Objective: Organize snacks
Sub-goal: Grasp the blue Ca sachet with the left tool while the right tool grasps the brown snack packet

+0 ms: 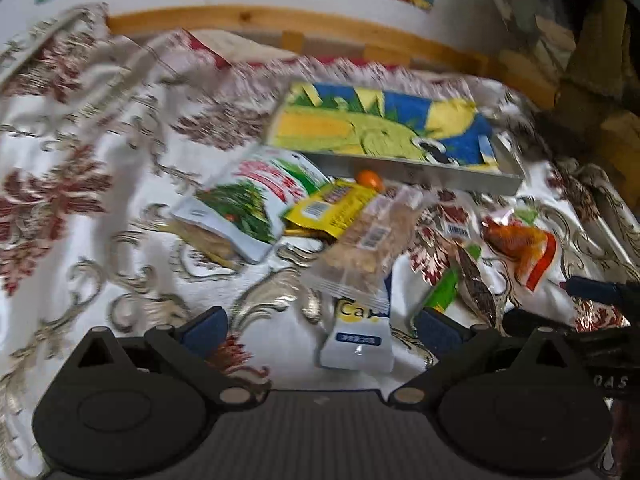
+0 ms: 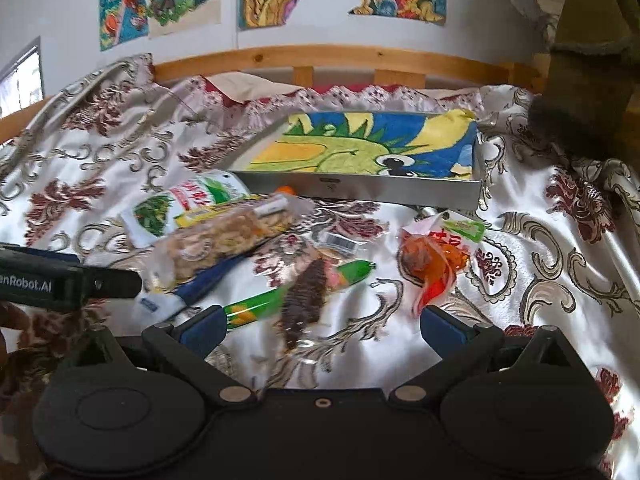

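Several snack packets lie on a patterned bedspread. In the left wrist view: a white and green bag (image 1: 256, 200), a yellow packet (image 1: 332, 208), a clear bag of nuts (image 1: 364, 248), a white and blue packet (image 1: 360, 340), an orange packet (image 1: 520, 244). My left gripper (image 1: 320, 332) is open and empty just before the white packet. In the right wrist view a dark dried snack (image 2: 304, 300), a green tube (image 2: 296, 292) and the orange packet (image 2: 436, 264) lie ahead of my right gripper (image 2: 320, 328), which is open and empty.
A metal tray (image 2: 360, 188) lined with a bright cartoon cloth lies beyond the snacks; it also shows in the left wrist view (image 1: 420, 170). A wooden bed rail (image 2: 320, 56) runs behind. The left gripper's body (image 2: 60, 280) sits at the left edge.
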A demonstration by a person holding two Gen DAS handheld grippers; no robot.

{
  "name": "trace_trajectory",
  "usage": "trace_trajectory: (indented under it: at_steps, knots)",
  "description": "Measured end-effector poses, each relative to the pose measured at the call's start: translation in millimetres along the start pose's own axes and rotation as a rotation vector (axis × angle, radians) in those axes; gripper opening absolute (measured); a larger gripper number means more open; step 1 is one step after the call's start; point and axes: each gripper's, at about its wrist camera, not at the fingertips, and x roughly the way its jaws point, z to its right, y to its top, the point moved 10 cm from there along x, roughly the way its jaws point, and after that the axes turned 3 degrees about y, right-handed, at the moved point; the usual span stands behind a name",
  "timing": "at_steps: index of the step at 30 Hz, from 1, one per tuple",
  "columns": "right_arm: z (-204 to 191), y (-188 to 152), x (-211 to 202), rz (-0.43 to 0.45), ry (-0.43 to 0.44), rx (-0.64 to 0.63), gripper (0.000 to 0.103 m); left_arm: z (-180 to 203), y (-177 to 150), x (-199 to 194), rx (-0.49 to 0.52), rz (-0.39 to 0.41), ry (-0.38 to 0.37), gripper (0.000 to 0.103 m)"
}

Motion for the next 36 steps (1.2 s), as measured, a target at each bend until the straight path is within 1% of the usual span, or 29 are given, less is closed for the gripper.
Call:
trace_trajectory:
  at_steps: [2, 4, 7, 9, 11, 14, 16, 18, 19, 20, 21, 22, 24, 27, 32, 35, 36]
  knots:
    - [3, 0, 7, -0.005, -0.006, -0.009, 0.1, 4, 1, 7, 0.013, -0.012, -0.018, 0.102]
    - [4, 0, 15, -0.015, 0.0, -0.017, 0.094, 8, 2, 15, 0.027, -0.028, -0.024, 0.102]
    - [3, -4, 25, -0.032, 0.02, -0.013, 0.088, 10, 4, 22, 0.018, -0.04, -0.039, 0.1]
    - [3, -6, 30, -0.044, 0.033, 0.0, 0.085, 12, 3, 26, 0.025, -0.057, -0.041, 0.09]
    - [2, -8, 34, -0.052, 0.05, 0.017, 0.083, 14, 0, 29, 0.039, -0.072, -0.047, 0.088]
    - [-3, -9, 38, -0.05, 0.074, 0.025, 0.077, 19, -4, 31, 0.065, -0.08, -0.056, 0.082]
    - [-6, -9, 40, -0.051, 0.09, 0.023, 0.071, 20, -4, 31, 0.071, -0.085, -0.058, 0.076]
    - [-9, -11, 42, -0.06, 0.102, 0.025, 0.065, 20, -5, 34, 0.068, -0.1, -0.063, 0.061]
    - [-10, -13, 43, -0.067, 0.108, 0.032, 0.061, 20, -7, 36, 0.067, -0.112, -0.059, 0.059]
    - [-10, -13, 43, -0.072, 0.113, 0.04, 0.059, 19, -8, 37, 0.066, -0.122, -0.057, 0.055]
    - [-10, -13, 44, -0.074, 0.116, 0.047, 0.055, 19, -9, 37, 0.062, -0.127, -0.061, 0.048]
    - [-10, -14, 44, -0.074, 0.117, 0.051, 0.051, 19, -10, 36, 0.055, -0.128, -0.068, 0.044]
    - [-10, -13, 43, -0.075, 0.112, 0.055, 0.046, 18, -10, 34, 0.036, -0.127, -0.075, 0.044]
    - [-10, -13, 42, -0.073, 0.11, 0.056, 0.046, 19, -13, 31, 0.012, -0.146, -0.083, 0.043]
    - [-10, -14, 32, -0.097, 0.112, 0.074, 0.046, 23, -22, 22, -0.003, -0.211, -0.096, 0.043]
    - [-8, -21, 26, -0.125, 0.108, 0.085, 0.046, 23, -22, 20, -0.003, -0.202, -0.097, 0.044]
    - [-8, -22, 26, -0.128, 0.108, 0.09, 0.046, 23, -20, 21, -0.004, -0.193, -0.095, 0.046]
